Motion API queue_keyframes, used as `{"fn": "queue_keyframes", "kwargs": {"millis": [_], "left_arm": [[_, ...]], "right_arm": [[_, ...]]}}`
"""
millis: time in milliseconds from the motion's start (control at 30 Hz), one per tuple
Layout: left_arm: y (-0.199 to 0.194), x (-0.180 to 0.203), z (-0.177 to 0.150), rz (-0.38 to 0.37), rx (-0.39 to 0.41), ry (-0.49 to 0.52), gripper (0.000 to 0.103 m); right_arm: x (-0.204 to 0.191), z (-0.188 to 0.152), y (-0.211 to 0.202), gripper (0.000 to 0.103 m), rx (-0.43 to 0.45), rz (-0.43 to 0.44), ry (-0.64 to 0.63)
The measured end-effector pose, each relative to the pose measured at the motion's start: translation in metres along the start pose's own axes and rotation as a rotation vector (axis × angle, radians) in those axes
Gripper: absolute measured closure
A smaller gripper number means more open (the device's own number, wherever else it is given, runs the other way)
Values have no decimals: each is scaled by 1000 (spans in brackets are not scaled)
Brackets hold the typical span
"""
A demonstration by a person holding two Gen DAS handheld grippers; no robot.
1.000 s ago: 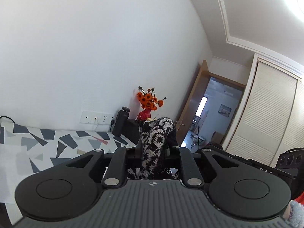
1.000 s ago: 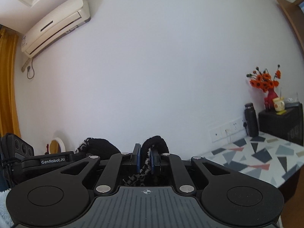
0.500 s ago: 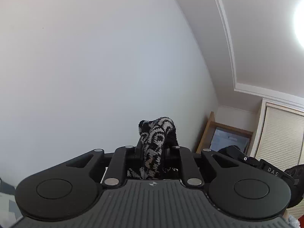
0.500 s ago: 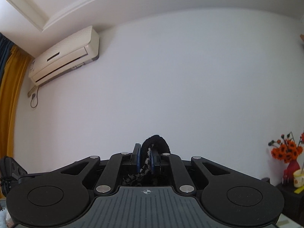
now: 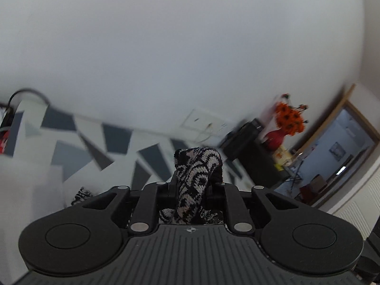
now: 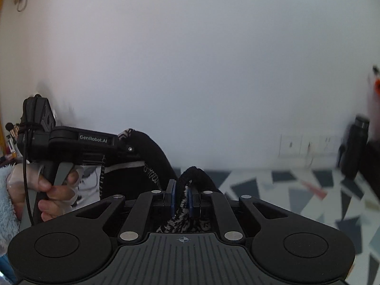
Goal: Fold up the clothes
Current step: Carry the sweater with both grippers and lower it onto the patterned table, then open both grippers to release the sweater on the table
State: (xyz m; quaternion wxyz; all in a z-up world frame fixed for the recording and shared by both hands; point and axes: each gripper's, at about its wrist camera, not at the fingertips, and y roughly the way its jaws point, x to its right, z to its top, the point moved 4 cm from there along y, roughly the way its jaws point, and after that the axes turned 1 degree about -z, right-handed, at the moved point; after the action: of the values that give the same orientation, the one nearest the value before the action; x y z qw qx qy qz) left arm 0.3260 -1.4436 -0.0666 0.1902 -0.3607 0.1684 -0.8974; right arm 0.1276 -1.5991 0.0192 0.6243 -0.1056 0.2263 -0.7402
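Containers: a red vase (image 5: 275,137) holds orange flowers (image 5: 288,117), at 2 o'clock in the left wrist view. It stands on a dark cabinet (image 5: 256,163) beside a black bottle (image 5: 249,130). All are blurred. What lies on the cabinet in front of the vase is too smeared to name.

Surroundings: a white cover printed with grey and dark triangles (image 5: 114,152) spreads across the lower half of both views. A white wall (image 5: 166,47) rises behind it, with a socket panel (image 5: 204,125) low down. An open doorway (image 5: 337,152) sits at 3 o'clock in the left wrist view. Nothing stands between the grippers and the cover.

Task item: a black-and-white patterned knit garment (image 5: 194,180).
- Left gripper (image 5: 191,187): jaws clamped on a fold of the knit, which rises between them and curls over the tips at 12 o'clock.
- Right gripper (image 6: 181,200): blue pads (image 6: 173,200) pinched tight on a dark edge of the same knit, which loops up above the tips.
- In the right wrist view the left gripper appears at 9 o'clock, held by a hand (image 6: 54,190) with a fluffy pale blue sleeve (image 6: 7,204). The garment hangs below it, dark inner side showing.
- The garment stretches between both grippers, held above the cover. A scrap of the pattern shows at 8 o'clock in the left wrist view.
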Motion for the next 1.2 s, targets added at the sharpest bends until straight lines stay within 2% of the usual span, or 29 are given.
{"fn": "queue_keyframes", "kwargs": {"millis": [233, 367, 433, 533, 633, 667, 700, 733, 767, 800, 833, 900, 1000, 1100, 1200], "left_arm": [[24, -56, -37, 107, -99, -54, 86], [37, -87, -59, 168, -155, -85, 86], [44, -103, -70, 199, -184, -101, 85], [49, -114, -73, 231, -197, -130, 74], [53, -120, -72, 255, -202, -162, 49], [52, -120, -71, 251, -204, -175, 36], [51, -119, -70, 244, -205, -188, 26], [49, -117, -69, 237, -206, -199, 23], [45, -114, -69, 245, -205, -204, 17], [39, -110, -69, 265, -198, -203, 14], [32, -106, -69, 290, -189, -198, 14], [15, -99, -72, 357, -166, -193, 13], [-13, -91, -79, 429, -131, -248, 12], [-36, -81, -85, 469, -91, -309, 12], [-49, -61, -95, 533, -43, -353, 12]], "right_arm": [[7, -93, 100, 94, -269, -25, 115], [-10, -149, 128, 94, -402, -54, 38], [-17, -164, 139, 94, -440, -46, 7], [-21, -171, 147, 93, -451, -34, -1], [-19, -165, 145, 92, -468, -23, 44], [-17, -162, 144, 90, -476, -19, 63], [-16, -157, 140, 84, -479, -12, 74], [-15, -151, 134, 75, -480, -3, 83], [-13, -145, 129, 71, -481, 5, 91], [-12, -140, 123, 61, -481, 14, 99], [-9, -130, 115, 43, -460, 30, 109], [-2, -108, 95, 23, -395, 60, 121], [19, -74, 80, 22, -304, 82, 114], [44, -42, 76, 22, -228, 109, 107], [67, -25, 101, 22, -221, 144, 22]]}}
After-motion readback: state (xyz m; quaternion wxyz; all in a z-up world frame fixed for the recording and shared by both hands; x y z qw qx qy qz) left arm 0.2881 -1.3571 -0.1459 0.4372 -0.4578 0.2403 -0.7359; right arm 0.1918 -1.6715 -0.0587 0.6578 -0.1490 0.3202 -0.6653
